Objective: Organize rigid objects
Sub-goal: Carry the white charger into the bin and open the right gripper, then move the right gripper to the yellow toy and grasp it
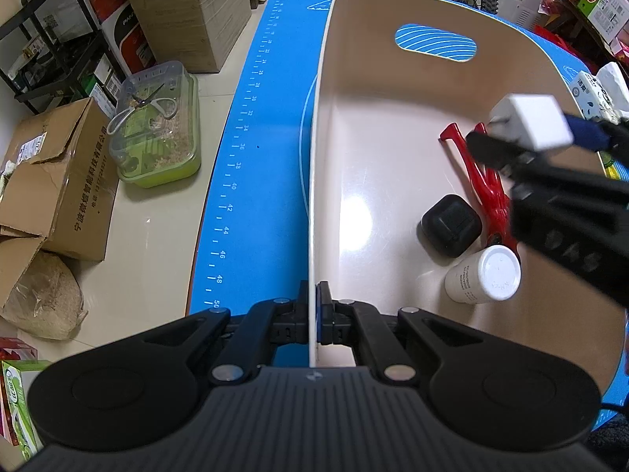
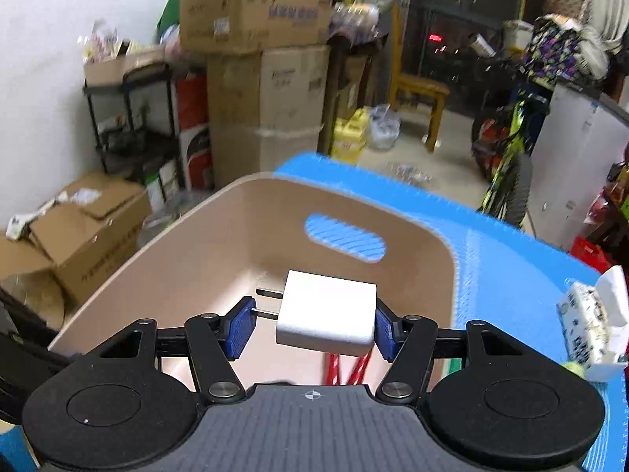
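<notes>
A beige bin [image 1: 393,90] stands on the blue mat [image 1: 251,157]. My left gripper [image 1: 313,306] is shut on the bin's near-left wall. In the bin lie a red tool [image 1: 487,192], a black case [image 1: 451,225] and a white bottle [image 1: 485,275]. In the right wrist view my right gripper [image 2: 312,326] is over the bin [image 2: 220,236], with a white plug adapter [image 2: 328,312] between its fingers. The right pad touches it; the left pad stands by the prongs. In the left wrist view the adapter [image 1: 530,126] hangs above the red tool.
A tissue pack [image 2: 593,318] lies on the mat to the bin's right. On the floor to the left are cardboard boxes [image 1: 59,181], a clear tub with scissors [image 1: 157,126] and a black shelf [image 1: 51,39]. A bicycle [image 2: 507,157] stands at the back right.
</notes>
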`<act>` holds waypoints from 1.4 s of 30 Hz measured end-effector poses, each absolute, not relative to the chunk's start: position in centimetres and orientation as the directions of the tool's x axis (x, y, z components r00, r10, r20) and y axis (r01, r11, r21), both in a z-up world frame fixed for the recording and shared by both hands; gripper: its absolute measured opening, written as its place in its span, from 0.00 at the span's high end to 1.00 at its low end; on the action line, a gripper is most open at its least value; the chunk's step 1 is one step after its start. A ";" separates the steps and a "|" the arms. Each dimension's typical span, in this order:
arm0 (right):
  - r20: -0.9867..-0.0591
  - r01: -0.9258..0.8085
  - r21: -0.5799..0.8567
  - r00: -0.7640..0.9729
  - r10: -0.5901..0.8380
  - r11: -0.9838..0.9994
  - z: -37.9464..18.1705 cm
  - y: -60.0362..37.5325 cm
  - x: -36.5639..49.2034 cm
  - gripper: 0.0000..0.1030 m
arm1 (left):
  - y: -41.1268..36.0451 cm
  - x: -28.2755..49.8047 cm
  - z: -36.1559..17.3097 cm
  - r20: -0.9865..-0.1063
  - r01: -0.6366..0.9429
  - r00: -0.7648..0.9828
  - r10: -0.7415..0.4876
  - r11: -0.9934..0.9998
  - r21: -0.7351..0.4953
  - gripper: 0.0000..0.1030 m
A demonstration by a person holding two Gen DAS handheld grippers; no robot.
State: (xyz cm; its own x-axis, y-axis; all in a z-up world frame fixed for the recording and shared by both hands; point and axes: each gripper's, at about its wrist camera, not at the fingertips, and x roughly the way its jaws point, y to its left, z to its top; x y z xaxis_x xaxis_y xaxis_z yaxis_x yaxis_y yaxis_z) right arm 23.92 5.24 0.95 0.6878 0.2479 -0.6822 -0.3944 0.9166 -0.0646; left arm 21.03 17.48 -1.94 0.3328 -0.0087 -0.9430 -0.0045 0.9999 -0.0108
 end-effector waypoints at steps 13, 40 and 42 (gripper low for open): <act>-0.819 -0.425 -0.078 0.543 0.185 0.902 -2.5 7.9 24.9 0.37 | 17.5 21.1 -1.9 -0.943 -0.004 0.333 -0.007 1.000 -0.008 0.96; -0.713 -0.247 0.015 0.677 0.184 0.969 4.2 -1.0 23.6 0.23 | 17.3 21.2 -1.8 -0.943 -0.004 0.333 -0.002 1.000 -0.004 0.96; -0.700 -0.208 0.012 0.697 0.156 0.978 4.5 -2.7 23.5 0.22 | 17.3 21.2 -1.8 -0.943 -0.004 0.333 -0.003 1.000 -0.004 0.96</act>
State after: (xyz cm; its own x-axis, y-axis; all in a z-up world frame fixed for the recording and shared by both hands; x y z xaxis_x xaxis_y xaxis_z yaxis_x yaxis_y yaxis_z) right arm 23.50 -2.72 4.53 0.6967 0.1562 -0.7001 -0.2076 0.9781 0.0116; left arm 21.16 17.27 -1.78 0.3328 -0.0027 -0.9430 -0.0038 1.0000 -0.0042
